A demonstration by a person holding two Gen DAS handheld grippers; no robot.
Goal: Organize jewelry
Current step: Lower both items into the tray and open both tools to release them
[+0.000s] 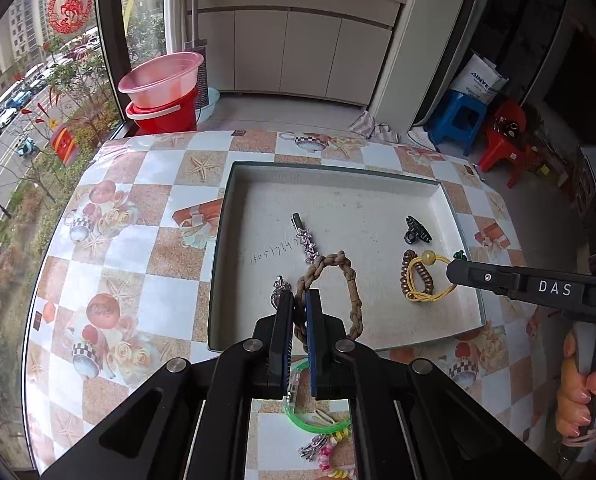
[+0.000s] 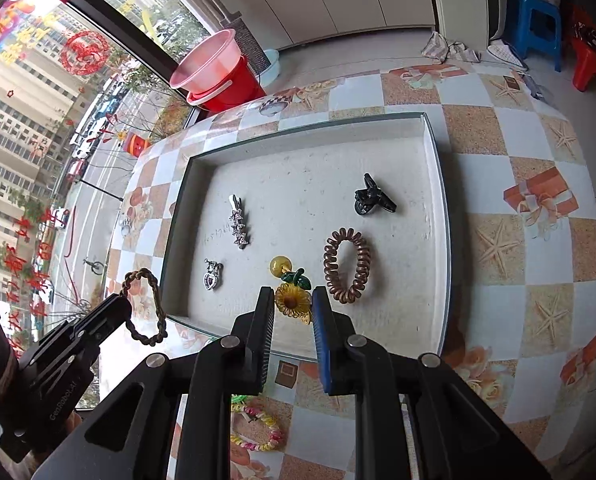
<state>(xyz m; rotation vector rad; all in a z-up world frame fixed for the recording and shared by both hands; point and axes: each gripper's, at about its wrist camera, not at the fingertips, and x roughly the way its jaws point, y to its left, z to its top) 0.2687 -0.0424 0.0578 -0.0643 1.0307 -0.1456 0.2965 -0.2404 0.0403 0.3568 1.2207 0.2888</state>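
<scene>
Beyond the tray's [image 2: 438,208] near-left rim, left fingers [image 1: 301,320] pinch the braided band [image 1: 354,280]; right fingers [image 2: 293,312] straddle the sunflower tie [image 2: 291,300], spread.

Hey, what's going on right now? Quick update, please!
Left gripper shut on brown braided rope bracelet, held above the white tray's near edge. Right gripper open around yellow sunflower hair tie in the tray. Nothing in the way.

Black tongs [image 1: 300,312], blue pad, silver screws, "DAS".
</scene>
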